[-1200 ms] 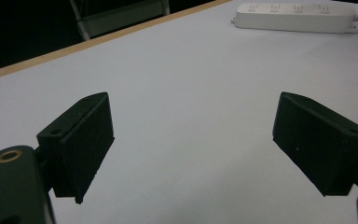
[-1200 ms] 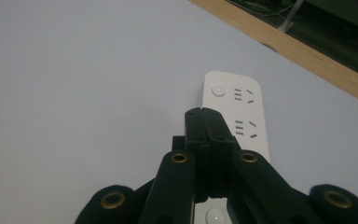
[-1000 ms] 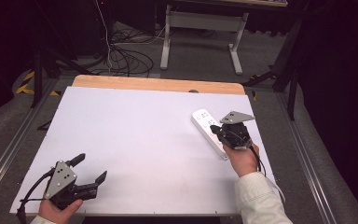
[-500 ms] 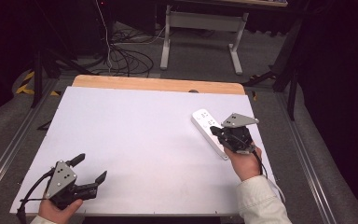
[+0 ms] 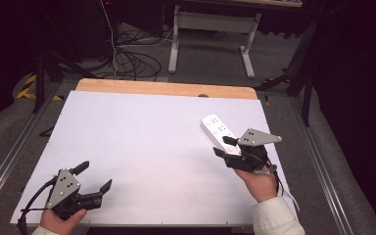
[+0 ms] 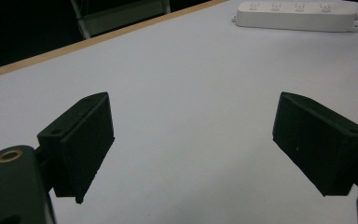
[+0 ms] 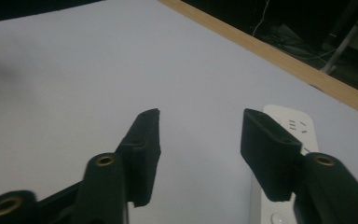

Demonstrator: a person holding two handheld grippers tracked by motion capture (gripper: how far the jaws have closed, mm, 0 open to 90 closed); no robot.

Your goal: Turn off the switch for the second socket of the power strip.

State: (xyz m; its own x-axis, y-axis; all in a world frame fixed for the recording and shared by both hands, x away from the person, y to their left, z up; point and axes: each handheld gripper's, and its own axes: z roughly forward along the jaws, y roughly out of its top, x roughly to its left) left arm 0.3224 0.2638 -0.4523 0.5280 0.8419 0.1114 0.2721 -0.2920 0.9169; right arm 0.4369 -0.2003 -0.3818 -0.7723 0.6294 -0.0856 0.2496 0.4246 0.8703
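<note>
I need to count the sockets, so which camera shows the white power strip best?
The left gripper view: the power strip lies uncovered along the top, sockets in a row. The high view shows it partly behind the right gripper. The right gripper view shows just one end beside a jaw.

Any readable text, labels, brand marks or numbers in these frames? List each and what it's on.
None readable.
White power strip: it carries socket slots and small dark marks, too small and blurred to read as text in the high view and both gripper views.
Left gripper and right gripper: no printing visible on the black fingers or grey plates.
White table top: blank.
</note>
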